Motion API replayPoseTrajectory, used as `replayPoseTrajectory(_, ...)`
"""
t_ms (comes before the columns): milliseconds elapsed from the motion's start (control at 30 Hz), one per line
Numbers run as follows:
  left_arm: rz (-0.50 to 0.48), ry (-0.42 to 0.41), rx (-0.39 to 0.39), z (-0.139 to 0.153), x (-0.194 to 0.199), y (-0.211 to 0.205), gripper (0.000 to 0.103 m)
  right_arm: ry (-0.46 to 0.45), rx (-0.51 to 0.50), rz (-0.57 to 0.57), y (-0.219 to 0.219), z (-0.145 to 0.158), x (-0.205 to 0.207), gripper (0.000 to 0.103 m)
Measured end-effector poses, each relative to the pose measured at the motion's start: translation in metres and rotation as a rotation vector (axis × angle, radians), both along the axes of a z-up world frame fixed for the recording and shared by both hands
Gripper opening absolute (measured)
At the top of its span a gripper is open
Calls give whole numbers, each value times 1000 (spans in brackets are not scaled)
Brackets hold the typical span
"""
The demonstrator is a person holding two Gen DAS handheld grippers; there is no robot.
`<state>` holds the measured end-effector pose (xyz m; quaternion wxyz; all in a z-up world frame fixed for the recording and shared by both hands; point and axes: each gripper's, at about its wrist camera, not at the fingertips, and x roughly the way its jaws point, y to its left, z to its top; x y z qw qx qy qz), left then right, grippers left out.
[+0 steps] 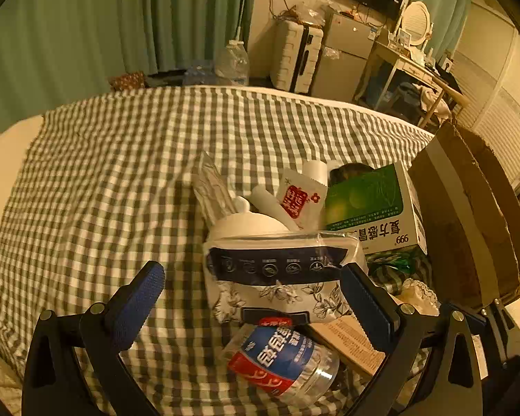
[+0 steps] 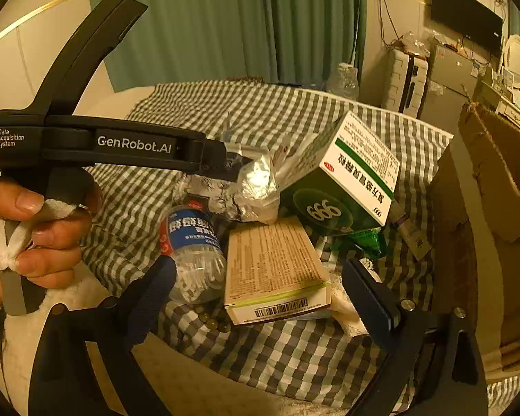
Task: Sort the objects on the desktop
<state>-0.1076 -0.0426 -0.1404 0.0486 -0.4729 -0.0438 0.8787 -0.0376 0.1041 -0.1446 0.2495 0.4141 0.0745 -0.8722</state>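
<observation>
A heap of objects lies on the checked cloth (image 1: 121,173). My left gripper (image 1: 256,298) is open and points down over a floral tissue pack (image 1: 277,277) and a clear plastic bottle (image 1: 280,364). The pack lies between the fingers, nearer the right one, and the left finger is clear of it. My right gripper (image 2: 260,294) is open above a tan flat box (image 2: 274,267), with the bottle (image 2: 194,253) by its left finger. A green and white medicine box (image 2: 343,180) leans behind. A red and white sachet (image 1: 296,197) sticks up in the pile.
An open cardboard box (image 1: 468,225) stands at the right edge of the cloth. A person's hand (image 2: 38,232) holds the left tool's black handle (image 2: 131,145) over the pile. A large water bottle (image 1: 232,62), a suitcase and a desk stand beyond the far edge.
</observation>
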Motion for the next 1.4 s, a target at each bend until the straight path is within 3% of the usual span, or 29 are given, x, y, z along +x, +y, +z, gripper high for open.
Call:
replayPoseTrajectory(467, -22, -185, 145, -60, -27, -1, 103, -107, 66, -4, -7, -31, -17, 97)
replayPoseTrajectory(533, -24, -190, 153, -63, -28, -1, 103, -119, 79, 5, -11, -35, -18, 92)
replayPoseTrajectory(633, -29, -190, 153, -65, -28, 1, 103, -145, 101, 5, -12, -44, -21, 77)
replayPoseTrajectory(733, -37, -182, 140, -65, -25, 3, 100, -150, 97, 4, -12, -47, -20, 77)
replayPoseTrajectory(933, -33, -158, 120, -58, -22, 7, 77, -131, 67, -19, -8, -44, -17, 76)
replayPoseTrajectory(1000, -20, -154, 111, -55, -21, 5, 51, -118, 53, -29, -6, -43, -14, 76)
replayPoseTrajectory(1100, -26, -153, 107, -54, -18, 7, 31, -89, 36, -49, -3, -38, -8, 75)
replayPoseTrajectory(1400, -66, -57, 63, -27, -7, 23, 18, 27, 2, -99, 2, -17, 12, 74)
